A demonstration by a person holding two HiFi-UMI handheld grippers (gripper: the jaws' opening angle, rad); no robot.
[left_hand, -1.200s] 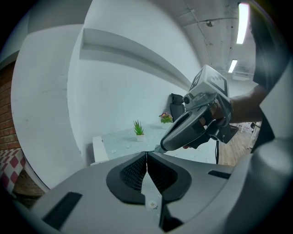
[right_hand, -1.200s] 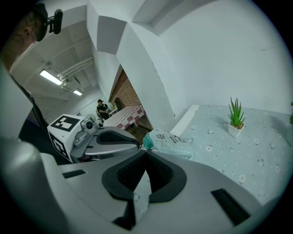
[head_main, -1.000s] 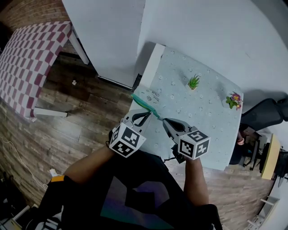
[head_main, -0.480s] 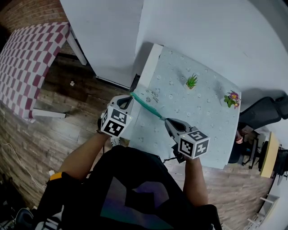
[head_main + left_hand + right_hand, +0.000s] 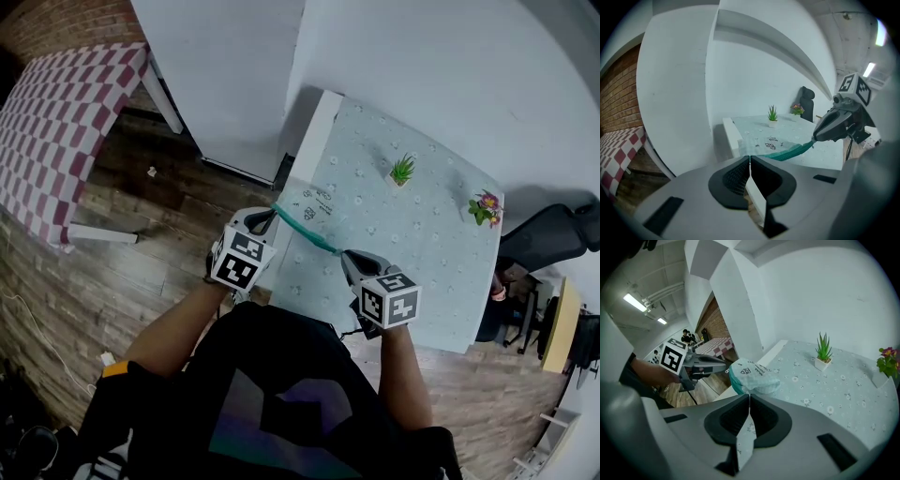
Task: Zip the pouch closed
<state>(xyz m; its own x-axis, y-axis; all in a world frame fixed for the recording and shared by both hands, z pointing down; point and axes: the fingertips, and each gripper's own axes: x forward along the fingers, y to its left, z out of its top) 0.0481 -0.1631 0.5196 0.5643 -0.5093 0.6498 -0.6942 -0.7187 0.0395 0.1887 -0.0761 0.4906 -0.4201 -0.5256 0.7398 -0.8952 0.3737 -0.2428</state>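
A see-through white pouch (image 5: 312, 208) with a teal zip edge (image 5: 302, 225) hangs stretched between both grippers, over the near left corner of the table. My left gripper (image 5: 269, 217) is shut on the pouch's left end, beyond the table edge. At the other end of the zip my right gripper (image 5: 343, 255) is shut on the pouch. The left gripper view shows the teal edge (image 5: 786, 151) running from its own jaws (image 5: 750, 158) to the right gripper (image 5: 816, 137). In the right gripper view the pouch (image 5: 752, 377) bulges just ahead of its shut jaws (image 5: 749, 397).
The table (image 5: 427, 246) has a pale flowered cloth. On its far side stand a small green plant (image 5: 403, 172) and a pot of flowers (image 5: 487, 209). A white wall panel (image 5: 225, 84) stands at the left, a checkered surface (image 5: 66, 122) beyond it, a black chair (image 5: 555, 234) at the right.
My left gripper has travelled left along the teal zip edge, from near the right gripper out to the pouch's far left end. The right gripper has shifted only slightly.
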